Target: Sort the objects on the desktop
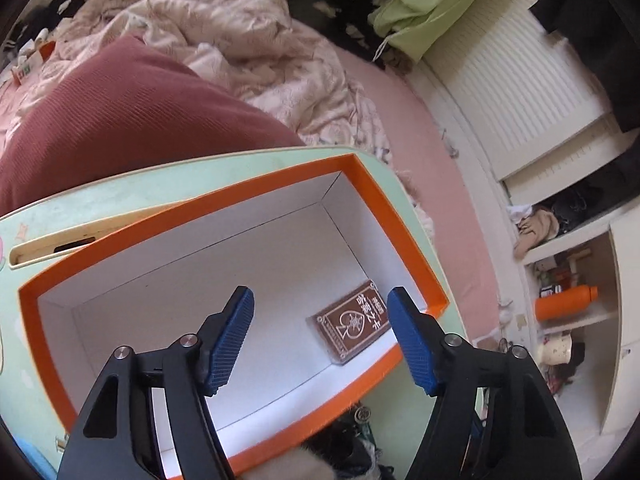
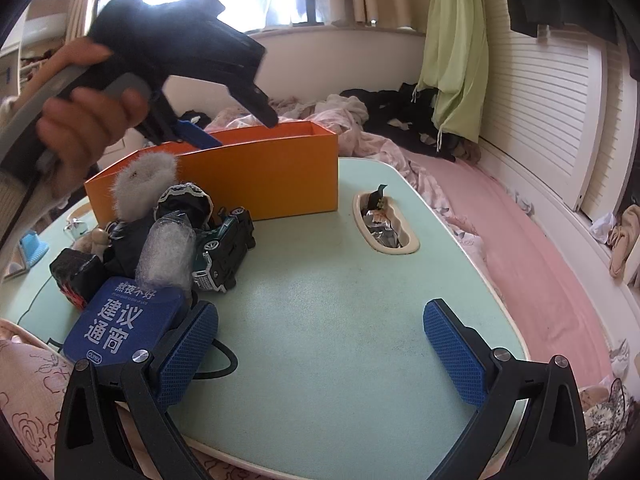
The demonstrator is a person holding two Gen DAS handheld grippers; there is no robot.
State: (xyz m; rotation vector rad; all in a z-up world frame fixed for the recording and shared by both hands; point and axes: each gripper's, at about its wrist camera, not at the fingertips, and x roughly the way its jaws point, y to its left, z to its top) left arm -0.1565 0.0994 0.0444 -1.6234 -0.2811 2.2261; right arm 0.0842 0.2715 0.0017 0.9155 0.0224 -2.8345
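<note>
Orange box (image 1: 384,208), white inside, sits on the pale green table (image 2: 340,300); the left gripper (image 1: 320,332) hangs over it with fingers spread and nothing between them, a brown card pack (image 1: 350,330) lying on the box floor just ahead. Rightward, the right gripper (image 2: 320,344) stands released too, a blue tin (image 2: 120,324) touching its left finger, a toy car (image 2: 224,248) beyond.
</note>
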